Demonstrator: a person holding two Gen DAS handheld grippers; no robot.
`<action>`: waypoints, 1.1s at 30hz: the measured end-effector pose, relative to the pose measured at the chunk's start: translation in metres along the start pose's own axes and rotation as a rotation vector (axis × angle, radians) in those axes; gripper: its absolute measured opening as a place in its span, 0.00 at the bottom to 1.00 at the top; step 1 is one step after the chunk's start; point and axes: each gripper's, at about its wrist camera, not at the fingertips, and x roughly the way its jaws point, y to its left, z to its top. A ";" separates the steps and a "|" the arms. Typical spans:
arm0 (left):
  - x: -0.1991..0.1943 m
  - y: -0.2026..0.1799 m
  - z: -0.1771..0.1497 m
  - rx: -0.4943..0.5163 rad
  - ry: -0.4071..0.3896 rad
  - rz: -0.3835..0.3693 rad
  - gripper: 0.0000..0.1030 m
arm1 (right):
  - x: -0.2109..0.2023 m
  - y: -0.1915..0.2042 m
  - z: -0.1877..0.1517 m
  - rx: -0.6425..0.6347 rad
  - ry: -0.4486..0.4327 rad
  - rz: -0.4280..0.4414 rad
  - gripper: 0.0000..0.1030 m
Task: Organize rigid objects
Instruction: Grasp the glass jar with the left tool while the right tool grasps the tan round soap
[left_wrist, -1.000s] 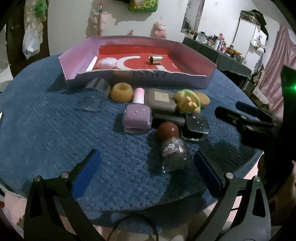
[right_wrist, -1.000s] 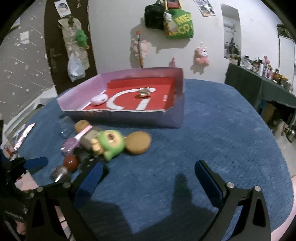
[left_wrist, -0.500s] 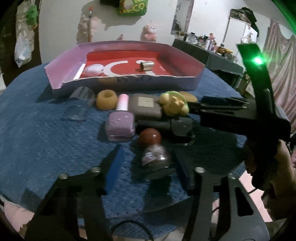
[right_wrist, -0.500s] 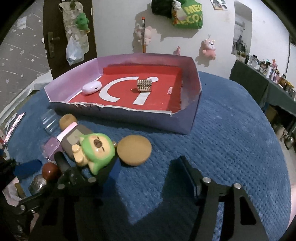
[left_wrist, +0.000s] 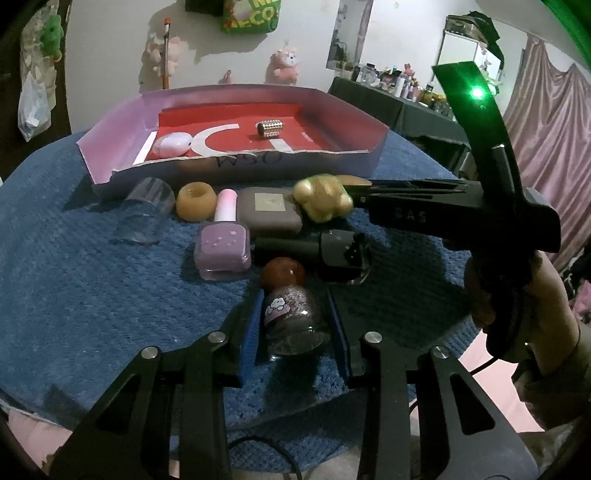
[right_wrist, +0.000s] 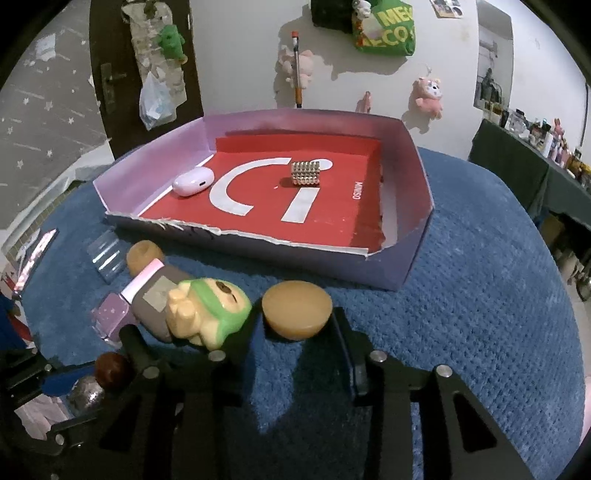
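Jaws of the left gripper (left_wrist: 295, 321) clamp a glitter bottle (left_wrist: 293, 317) lying on the blue mat (left_wrist: 92, 295). The right gripper (right_wrist: 295, 332) is closing around a tan disc (right_wrist: 296, 309), pads seemingly touching it, beside a green-hooded figurine (right_wrist: 210, 312). Behind them sits the pink tray (right_wrist: 413, 236).

red box floor (right_wrist: 332, 221): "MINISO" | box front wall (left_wrist: 251, 162): handwritten "WSO", upside down | green bag (right_wrist: 384, 33) on wall: "ME", "ECO", partly cut off
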 end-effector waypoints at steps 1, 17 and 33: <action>0.000 0.001 0.001 -0.001 -0.002 0.000 0.31 | -0.002 0.000 0.000 0.008 -0.006 0.004 0.38; -0.020 0.019 0.018 -0.021 -0.077 0.022 0.29 | -0.043 0.013 -0.002 0.031 -0.074 0.107 0.38; -0.016 0.037 0.042 -0.020 -0.109 0.056 0.28 | -0.048 0.020 0.008 0.028 -0.089 0.135 0.38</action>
